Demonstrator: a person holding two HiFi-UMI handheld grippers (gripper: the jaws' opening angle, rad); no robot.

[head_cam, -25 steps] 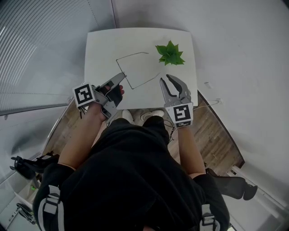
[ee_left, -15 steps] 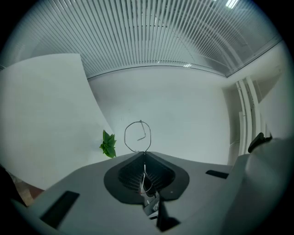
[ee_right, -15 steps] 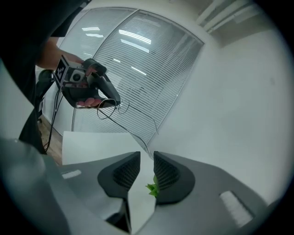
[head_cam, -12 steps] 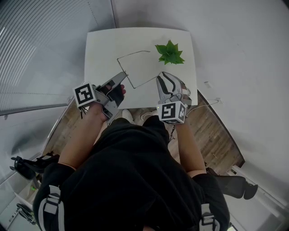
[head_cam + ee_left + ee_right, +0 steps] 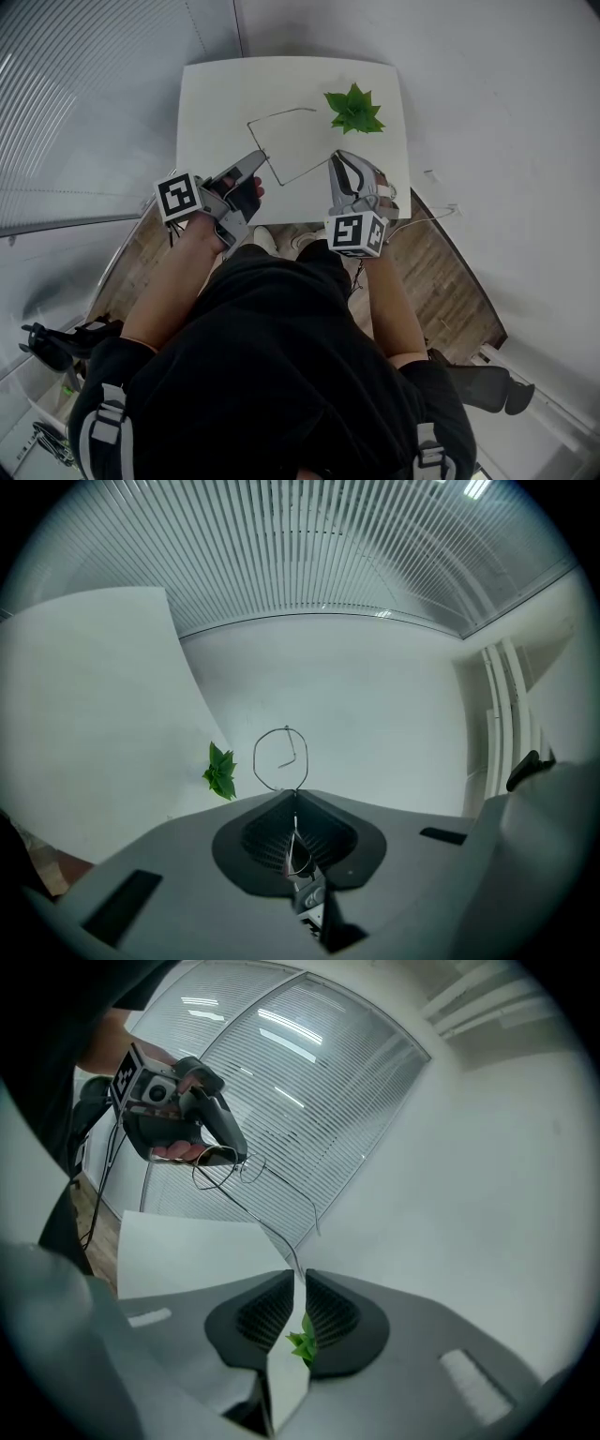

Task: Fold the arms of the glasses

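Note:
The glasses (image 5: pixel 302 171) are a thin wire frame held in the air over the white table (image 5: pixel 216 103). My left gripper (image 5: pixel 255 157) is shut on the frame; in the left gripper view one round rim (image 5: pixel 286 727) stands up out of the closed jaws (image 5: pixel 295 797). My right gripper (image 5: pixel 336 161) is at the end of one arm. Its jaws have just been closing, and a narrow gap still shows between the pads (image 5: pixel 302 1274). The arm's tip (image 5: pixel 296 1260) reaches into the mouth of that gap without being pressed. The left gripper (image 5: pixel 202 1133) also shows across from it.
A small green plant (image 5: pixel 353 110) stands at the table's far right, also visible in the left gripper view (image 5: pixel 220 771) and through the right jaws (image 5: pixel 302 1342). Slatted blinds (image 5: pixel 84 103) run along the left. Wooden floor (image 5: pixel 441 272) lies beneath.
The right gripper has rolled so its marker cube faces differently, edged toward the arm's end, and its jaws have narrowed. The left gripper and the glasses have stayed put.

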